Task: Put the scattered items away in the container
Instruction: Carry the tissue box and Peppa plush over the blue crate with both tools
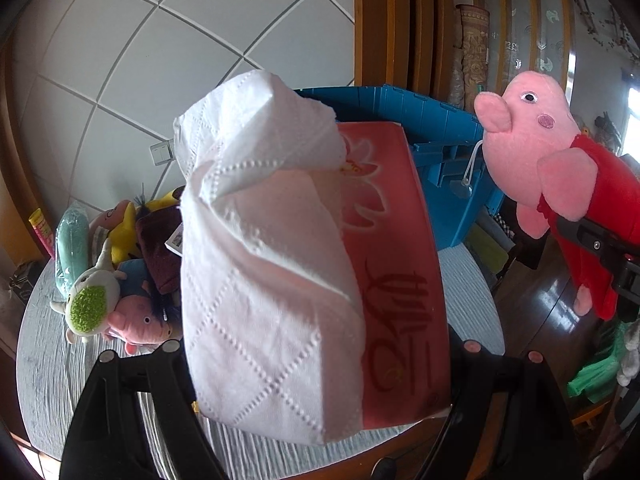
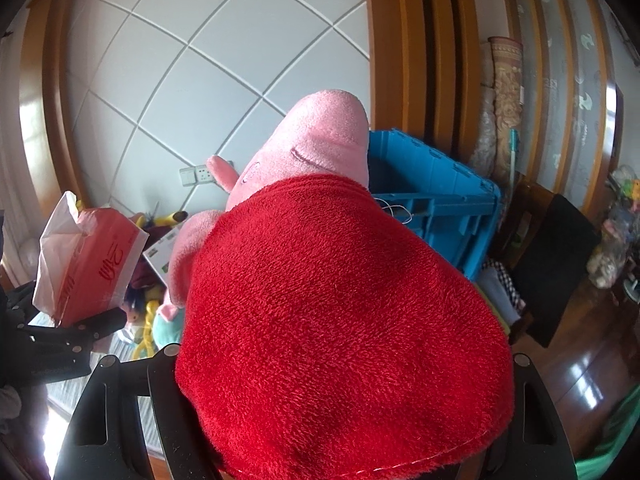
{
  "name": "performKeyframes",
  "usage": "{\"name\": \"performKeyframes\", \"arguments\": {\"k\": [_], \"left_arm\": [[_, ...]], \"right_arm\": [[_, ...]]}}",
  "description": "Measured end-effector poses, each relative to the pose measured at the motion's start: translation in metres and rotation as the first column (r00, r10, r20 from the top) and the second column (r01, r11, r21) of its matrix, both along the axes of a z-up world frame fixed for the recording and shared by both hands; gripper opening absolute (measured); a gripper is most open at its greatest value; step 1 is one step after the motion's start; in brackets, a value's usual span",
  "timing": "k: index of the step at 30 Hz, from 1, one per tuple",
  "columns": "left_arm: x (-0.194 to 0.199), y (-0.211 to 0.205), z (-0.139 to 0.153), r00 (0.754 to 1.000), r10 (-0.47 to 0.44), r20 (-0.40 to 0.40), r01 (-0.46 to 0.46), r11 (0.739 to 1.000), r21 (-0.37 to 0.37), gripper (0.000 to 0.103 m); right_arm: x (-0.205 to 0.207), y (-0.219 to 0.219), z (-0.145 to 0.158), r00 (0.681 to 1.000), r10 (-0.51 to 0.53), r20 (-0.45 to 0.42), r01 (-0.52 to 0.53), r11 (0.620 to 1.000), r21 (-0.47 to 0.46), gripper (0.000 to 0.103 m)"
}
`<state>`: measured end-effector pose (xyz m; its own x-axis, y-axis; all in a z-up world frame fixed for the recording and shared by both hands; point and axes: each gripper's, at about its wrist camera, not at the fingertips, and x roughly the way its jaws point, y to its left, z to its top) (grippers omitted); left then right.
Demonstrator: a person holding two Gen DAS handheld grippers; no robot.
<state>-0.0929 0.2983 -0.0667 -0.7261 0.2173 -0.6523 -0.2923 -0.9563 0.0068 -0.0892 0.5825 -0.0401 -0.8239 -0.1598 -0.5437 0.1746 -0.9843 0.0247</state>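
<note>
The left claw (image 1: 320, 420) has its jaws set wide and clamped on a red tissue pack (image 1: 396, 280) – a white tissue (image 1: 264, 264) spills loose from its top. The pack is held in the air above the grey counter (image 1: 52, 380), with the blue crate (image 1: 440, 128) just behind it. The right claw (image 2: 340, 432) grips a pink pig toy (image 2: 320, 140) by its red dress, also lifted, its head close to the crate's near rim. More soft toys (image 1: 120, 280) lie heaped on the counter, to the left of the crate.
</note>
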Motion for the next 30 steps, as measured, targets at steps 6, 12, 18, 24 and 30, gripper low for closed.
{"name": "performKeyframes", "arguments": {"k": [6,12,18,24,30], "left_arm": [[-0.008,0.037,0.001,0.999,-0.032,-0.008,0.032,0.999,0.001,0.083],[-0.018,0.073,0.014,0.998,-0.055,-0.037,0.055,0.998,-0.013,0.083],[-0.026,0.103,0.050,0.995,-0.075,-0.058,0.076,0.997,0.004,0.083],[-0.042,0.114,0.075,0.994,-0.085,-0.074,0.085,0.996,-0.001,0.083],[-0.066,0.123,0.089,0.993,-0.092,-0.078,0.091,0.996,-0.012,0.083]], "right_arm": [[-0.005,0.037,0.000,1.000,-0.024,0.005,0.024,1.000,0.002,0.077],[-0.010,0.071,0.012,0.999,-0.040,-0.010,0.040,0.999,0.013,0.077],[-0.025,0.100,0.041,0.998,-0.040,-0.040,0.041,0.999,0.020,0.077],[-0.043,0.119,0.071,0.997,-0.037,-0.070,0.038,0.999,0.021,0.077],[-0.063,0.127,0.084,0.996,-0.049,-0.068,0.050,0.999,0.014,0.077]]}}
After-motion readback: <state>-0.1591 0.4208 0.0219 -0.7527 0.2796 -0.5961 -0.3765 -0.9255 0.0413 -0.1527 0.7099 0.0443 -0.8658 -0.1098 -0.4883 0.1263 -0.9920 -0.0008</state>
